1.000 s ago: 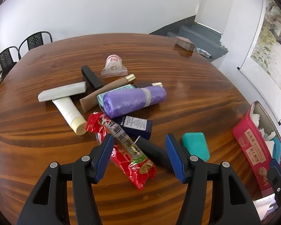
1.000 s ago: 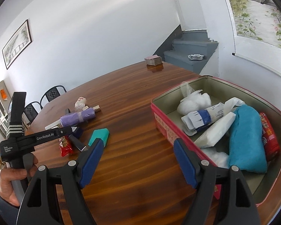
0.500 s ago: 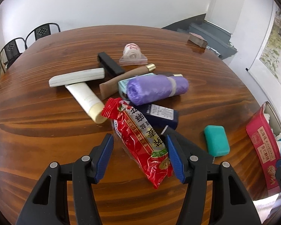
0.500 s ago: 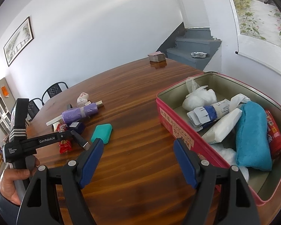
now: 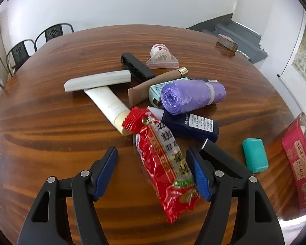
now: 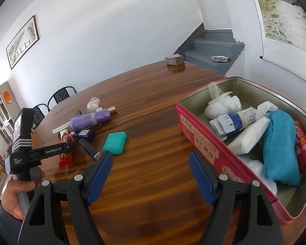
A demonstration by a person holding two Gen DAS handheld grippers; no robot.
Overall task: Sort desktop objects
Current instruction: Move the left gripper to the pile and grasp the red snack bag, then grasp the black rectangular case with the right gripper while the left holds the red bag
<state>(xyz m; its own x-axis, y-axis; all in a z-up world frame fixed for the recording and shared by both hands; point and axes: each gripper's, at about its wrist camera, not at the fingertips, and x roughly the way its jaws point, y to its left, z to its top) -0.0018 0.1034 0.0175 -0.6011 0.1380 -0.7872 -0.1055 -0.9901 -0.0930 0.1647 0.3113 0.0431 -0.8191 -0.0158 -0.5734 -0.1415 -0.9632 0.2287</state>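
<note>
Now, left wrist: left gripper [image 5: 154,171] spread wide, empty, low over table [image 5: 51,126].
Snack pack [image 5: 163,159]: lying flat between the blue fingers, hard by the right one; long axis running forward and slightly left, roughly along the fingers.
Right wrist: right gripper [image 6: 151,175] spread, empty, between green case [image 6: 114,143] and red tin [image 6: 195,140].
Nearer hand: left, judged by far; pack [image 6: 65,155] well left of right gripper.
</note>
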